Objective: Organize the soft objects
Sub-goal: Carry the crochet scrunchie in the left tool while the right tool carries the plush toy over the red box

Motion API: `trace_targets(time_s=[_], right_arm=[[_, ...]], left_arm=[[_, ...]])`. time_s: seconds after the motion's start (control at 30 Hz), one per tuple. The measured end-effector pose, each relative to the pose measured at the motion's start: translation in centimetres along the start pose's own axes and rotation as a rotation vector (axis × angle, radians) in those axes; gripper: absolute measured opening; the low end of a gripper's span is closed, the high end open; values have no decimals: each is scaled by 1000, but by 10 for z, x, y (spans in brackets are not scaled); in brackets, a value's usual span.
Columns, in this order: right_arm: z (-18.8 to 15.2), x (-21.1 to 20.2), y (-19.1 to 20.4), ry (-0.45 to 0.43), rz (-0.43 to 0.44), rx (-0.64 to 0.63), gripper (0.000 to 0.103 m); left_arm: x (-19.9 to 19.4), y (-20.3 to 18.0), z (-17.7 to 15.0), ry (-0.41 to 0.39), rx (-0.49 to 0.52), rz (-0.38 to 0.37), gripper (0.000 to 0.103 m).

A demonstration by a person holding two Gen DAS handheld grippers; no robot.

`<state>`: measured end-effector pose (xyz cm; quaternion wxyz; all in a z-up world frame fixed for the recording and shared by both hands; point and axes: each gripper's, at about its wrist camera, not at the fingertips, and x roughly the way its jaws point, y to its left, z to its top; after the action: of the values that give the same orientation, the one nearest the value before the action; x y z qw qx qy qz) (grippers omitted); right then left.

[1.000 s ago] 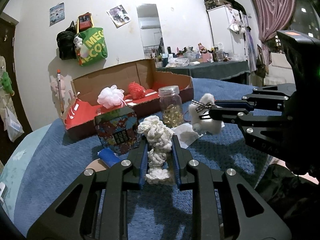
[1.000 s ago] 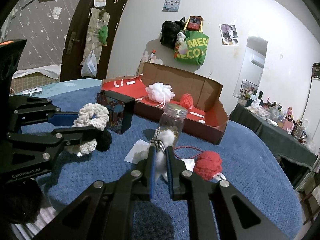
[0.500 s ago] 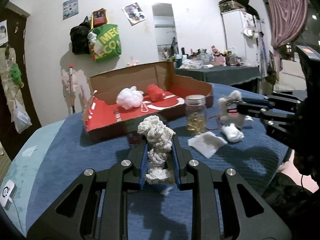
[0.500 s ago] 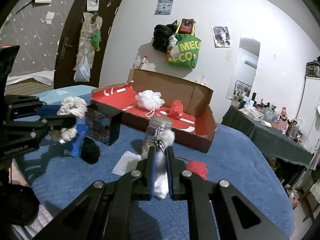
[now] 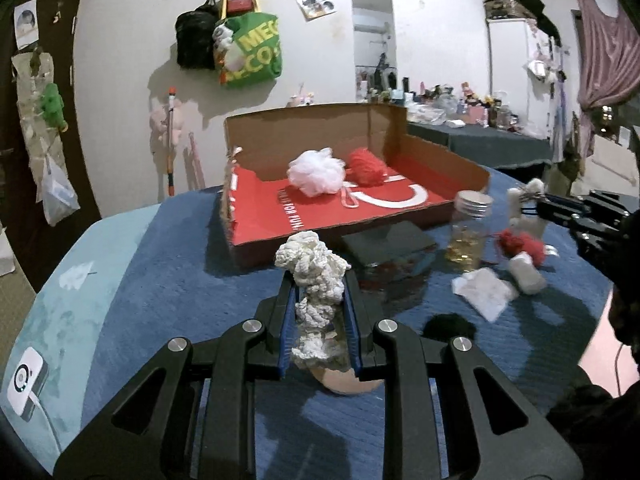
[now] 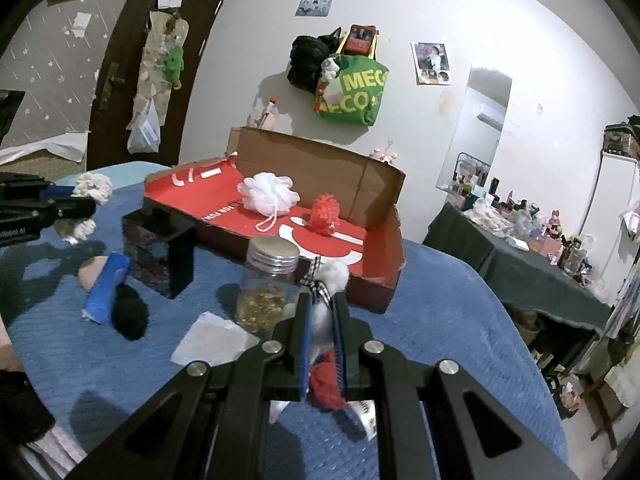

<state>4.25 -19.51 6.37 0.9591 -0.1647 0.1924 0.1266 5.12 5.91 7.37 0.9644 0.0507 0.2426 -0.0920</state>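
Your left gripper [image 5: 318, 312] is clamped on the white crochet bundle [image 5: 314, 276], the right gripper [image 6: 320, 320] on the small white plush [image 6: 334, 276], both short of the cardboard box [image 5: 440, 156] at 12 o'clock. The glass jar [image 6: 268, 284] at 11 o'clock could topple if you clip it.

My left tool [image 5: 319, 322]: black, with blue pads.
Knitted piece [image 5: 316, 276] in my left tool: cream white.
Plush toy [image 6: 326, 300] in my right tool [image 6: 322, 344]: white, with a black-and-white checked ribbon.
Box [image 5: 416, 152]: brown cardboard, red inside with white letters.
Puff [image 5: 316, 172] in the box: white.
Ball [image 5: 366, 166] beside it: red.
Blanket [image 5: 160, 248]: dark blue.
Jar [image 6: 270, 284]: clear, silver lid, golden content.
Bag [image 6: 352, 92] on the wall: green with yellow letters.
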Motion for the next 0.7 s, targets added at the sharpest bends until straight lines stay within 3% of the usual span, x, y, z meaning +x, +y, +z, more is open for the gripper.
trace_targets(time_s=[0.37, 0.7], right_arm=[[15, 34, -15, 61, -9, -9, 11], [37, 59, -31, 87, 61, 5, 11]], left_arm=[[37, 25, 16, 69, -16, -38, 20], [60, 35, 43, 97, -20, -134, 20]])
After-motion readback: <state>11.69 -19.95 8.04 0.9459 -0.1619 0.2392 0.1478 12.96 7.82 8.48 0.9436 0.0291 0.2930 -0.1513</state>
